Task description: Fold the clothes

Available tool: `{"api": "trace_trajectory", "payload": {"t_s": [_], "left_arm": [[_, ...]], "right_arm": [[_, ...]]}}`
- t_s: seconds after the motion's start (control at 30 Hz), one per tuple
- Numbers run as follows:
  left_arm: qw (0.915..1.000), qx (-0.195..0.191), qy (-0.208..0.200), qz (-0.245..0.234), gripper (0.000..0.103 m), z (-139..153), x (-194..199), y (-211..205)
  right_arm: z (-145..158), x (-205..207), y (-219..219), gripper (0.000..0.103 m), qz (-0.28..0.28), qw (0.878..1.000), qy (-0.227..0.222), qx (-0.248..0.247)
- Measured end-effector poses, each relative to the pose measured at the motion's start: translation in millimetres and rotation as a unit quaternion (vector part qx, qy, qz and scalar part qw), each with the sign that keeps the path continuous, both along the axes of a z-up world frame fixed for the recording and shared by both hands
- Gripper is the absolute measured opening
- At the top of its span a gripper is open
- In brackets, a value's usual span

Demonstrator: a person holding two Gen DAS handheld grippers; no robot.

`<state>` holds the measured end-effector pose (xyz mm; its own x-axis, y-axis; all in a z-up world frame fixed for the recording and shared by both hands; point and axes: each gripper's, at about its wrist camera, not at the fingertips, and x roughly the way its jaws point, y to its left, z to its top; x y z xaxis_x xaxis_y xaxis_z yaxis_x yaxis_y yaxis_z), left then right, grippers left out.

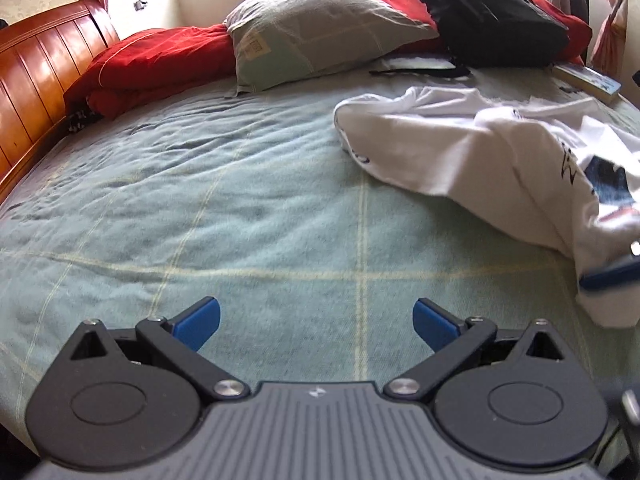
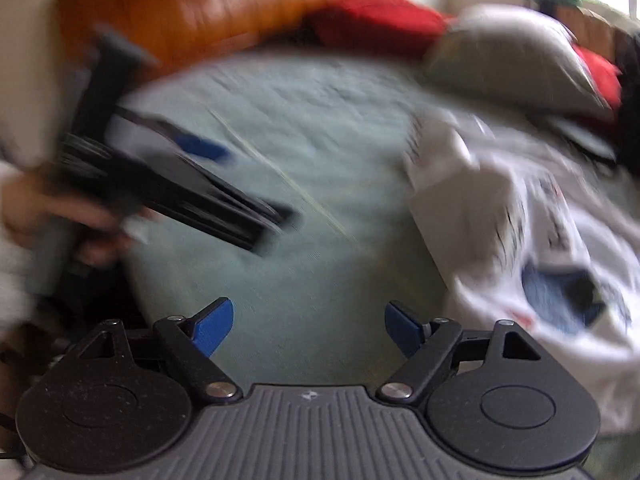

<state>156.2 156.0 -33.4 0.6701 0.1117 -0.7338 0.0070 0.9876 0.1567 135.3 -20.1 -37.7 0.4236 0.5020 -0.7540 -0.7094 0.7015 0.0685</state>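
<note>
A crumpled white T-shirt (image 1: pixel 460 140) with dark lettering and a blue print lies on the right half of the green checked blanket (image 1: pixel 240 208). My left gripper (image 1: pixel 316 303) hovers open over bare blanket to the left of the shirt, nothing between its blue pads. At the right edge of that view, one of my right gripper's fingers (image 1: pixel 608 276) sits against the shirt's near hem. The right wrist view is blurred. There my right gripper (image 2: pixel 309 303) is open over the blanket, with the T-shirt (image 2: pixel 500 208) just to its right. A hand holds the left gripper (image 2: pixel 240 186) at the left.
A grey-green pillow (image 1: pixel 320 32), a red quilt (image 1: pixel 160 60) and a black backpack (image 1: pixel 488 12) line the far side of the bed. A wooden headboard (image 1: pixel 36 72) runs along the left. A book (image 1: pixel 588 78) lies at the far right.
</note>
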Motion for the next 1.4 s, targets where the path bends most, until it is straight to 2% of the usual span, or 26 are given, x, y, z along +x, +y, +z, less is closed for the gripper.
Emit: {"api": "trace_trajectory", "payload": {"t_s": [0.13,0.33,0.43,0.6,0.87,1.0,1.13,1.33,1.4], "left_arm": [[0.9999,0.004,0.003,-0.01,0.102,-2.6,-6.7,0.8],[0.9996,-0.001,0.004,-0.028,0.102,-3.8,-6.5,-10.2],[0.9993,-0.001,0.009,-0.036,0.102,-5.2,-4.1,-18.7],[0.9986,0.002,0.014,-0.051,0.102,-5.2,-2.3,-33.1],[0.9979,0.002,0.022,-0.06,0.102,-4.7,-0.3,-47.1],[0.9973,0.0,0.027,-0.069,0.102,-5.2,0.6,-55.8],[0.996,-0.013,0.034,-0.081,0.102,-7.1,4.2,-68.3],[0.9924,-0.052,0.037,-0.105,0.102,-8.7,9.5,-92.1],[0.99,-0.08,0.04,-0.109,0.102,-8.2,12.5,-96.8]], "right_arm": [[-3.6,23.1,-25.1,0.08,-0.072,0.995,-0.042,-0.062],[13.7,50.2,-74.0,0.08,-0.152,0.978,-0.1,-0.103],[18.9,64.6,-97.8,0.084,-0.177,0.972,-0.109,-0.109],[18.1,87.7,-130.7,0.084,-0.218,0.965,-0.104,-0.106],[21.0,107.4,-157.2,0.085,-0.254,0.95,-0.132,-0.121],[33.6,88.3,-161.2,0.085,-0.232,0.959,-0.139,-0.087],[45.1,50.8,-154.4,0.085,-0.168,0.974,-0.144,-0.038],[40.0,7.5,-136.8,0.085,-0.062,0.991,-0.121,-0.011],[34.3,0.0,-133.2,0.085,-0.044,0.993,-0.11,-0.014]]}}
